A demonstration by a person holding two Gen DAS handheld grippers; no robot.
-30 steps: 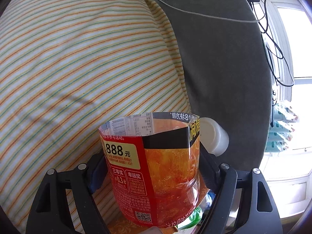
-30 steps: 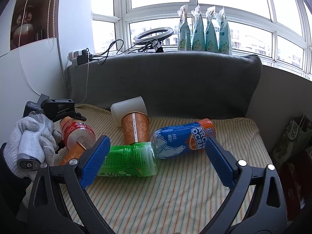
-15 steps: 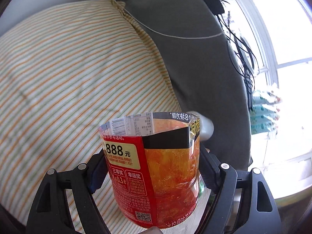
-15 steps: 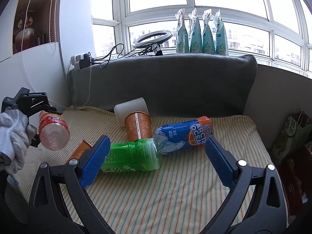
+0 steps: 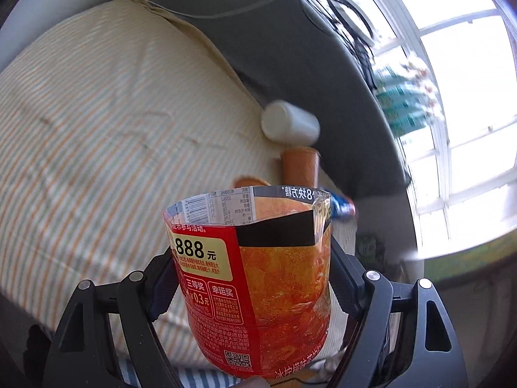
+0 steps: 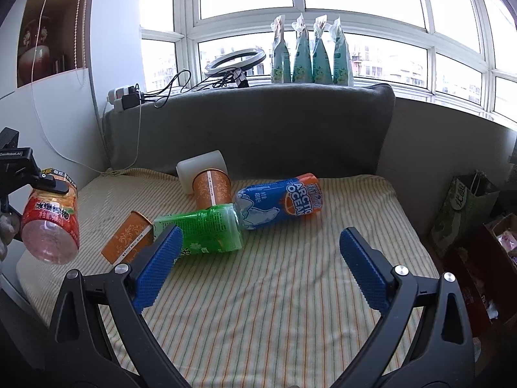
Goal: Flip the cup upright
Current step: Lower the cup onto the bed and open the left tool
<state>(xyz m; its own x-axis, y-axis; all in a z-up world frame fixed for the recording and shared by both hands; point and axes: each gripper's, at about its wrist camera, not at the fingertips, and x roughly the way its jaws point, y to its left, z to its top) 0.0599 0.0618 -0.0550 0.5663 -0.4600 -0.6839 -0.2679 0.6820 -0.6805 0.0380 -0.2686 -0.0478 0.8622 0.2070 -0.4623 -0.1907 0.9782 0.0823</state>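
My left gripper point(image 5: 252, 278) is shut on a red-orange cut-bottle cup point(image 5: 255, 274), open end pointing away from the camera. In the right wrist view this cup point(image 6: 50, 220) hangs in the air at the far left, tilted, above the striped cushion's point(image 6: 274, 307) left edge. My right gripper point(image 6: 258, 268) is open and empty, hovering above the cushion in front of the lying cups. An orange paper cup point(image 6: 127, 237), a green cup point(image 6: 202, 232), a blue cup point(image 6: 278, 203), another orange cup point(image 6: 212, 190) and a white cup point(image 6: 200, 169) lie on their sides.
A grey backrest point(image 6: 258, 129) stands behind the cushion. Cables, a ring light point(image 6: 236, 61) and several green pouches point(image 6: 310, 55) sit on the window sill. A green bag point(image 6: 462, 203) and boxes stand to the right of the cushion.
My left gripper has lifted the red-orange cup up off the cushion and turned it, so the cup's open end swings toward the window. The right gripper has stayed almost still.
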